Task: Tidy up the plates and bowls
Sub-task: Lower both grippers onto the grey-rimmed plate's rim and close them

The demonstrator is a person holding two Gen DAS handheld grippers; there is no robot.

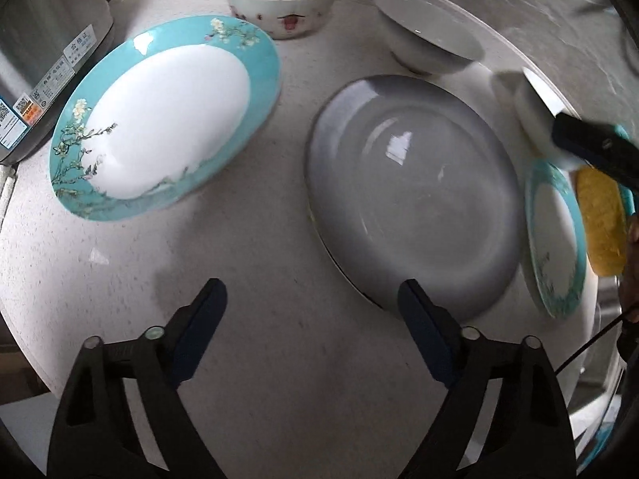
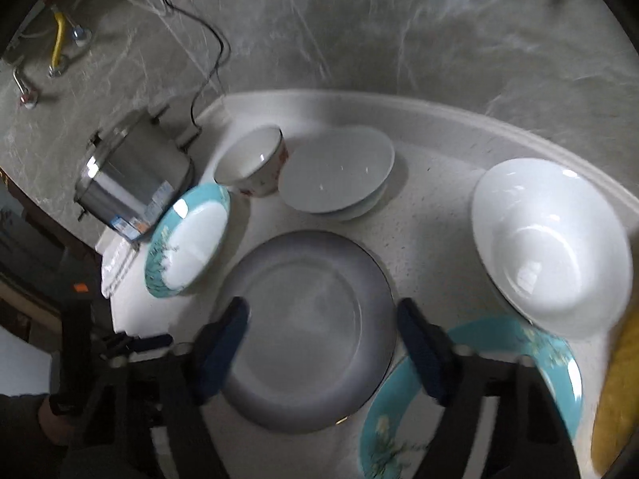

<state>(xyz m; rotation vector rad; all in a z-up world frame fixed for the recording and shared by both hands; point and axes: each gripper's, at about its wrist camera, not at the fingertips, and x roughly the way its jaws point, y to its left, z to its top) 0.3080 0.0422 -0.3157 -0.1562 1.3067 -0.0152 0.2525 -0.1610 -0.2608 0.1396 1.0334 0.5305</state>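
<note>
Two pairs of tongs hover over a speckled white desk (image 1: 279, 359) crowded with dishes.

The left tongs (image 1: 313, 299) are spread wide and hold nothing. Their right finger lies over the near rim of a large grey plate (image 1: 415, 199), which sits flat at the middle of the desk; whether it touches the rim cannot be told.

The right tongs (image 2: 321, 317) are also spread wide and empty, with the same grey plate (image 2: 307, 331) showing between their fingers. This view is smeared by motion, so the tongs' height above the plate is uncertain.

Left of the grey plate lies a turquoise-rimmed plate (image 1: 159, 119), just beside a steel rice cooker (image 1: 44, 52). A second turquoise-rimmed plate (image 2: 499, 359) lies to the right, its edge close to or tucked under the grey plate. A deep white bowl (image 2: 551, 239) sits just behind it. At the back stand a flower-painted bowl (image 1: 281, 0) and a shallow white bowl (image 1: 427, 36).

Risks, as a judgement: glazed plates are slippery, so a thin grip on a rim could let a plate tip and drop. Both tongs near the grey plate could knock together. Sliding it could strike the neighbouring turquoise plate or the bowls and chip them.
</note>
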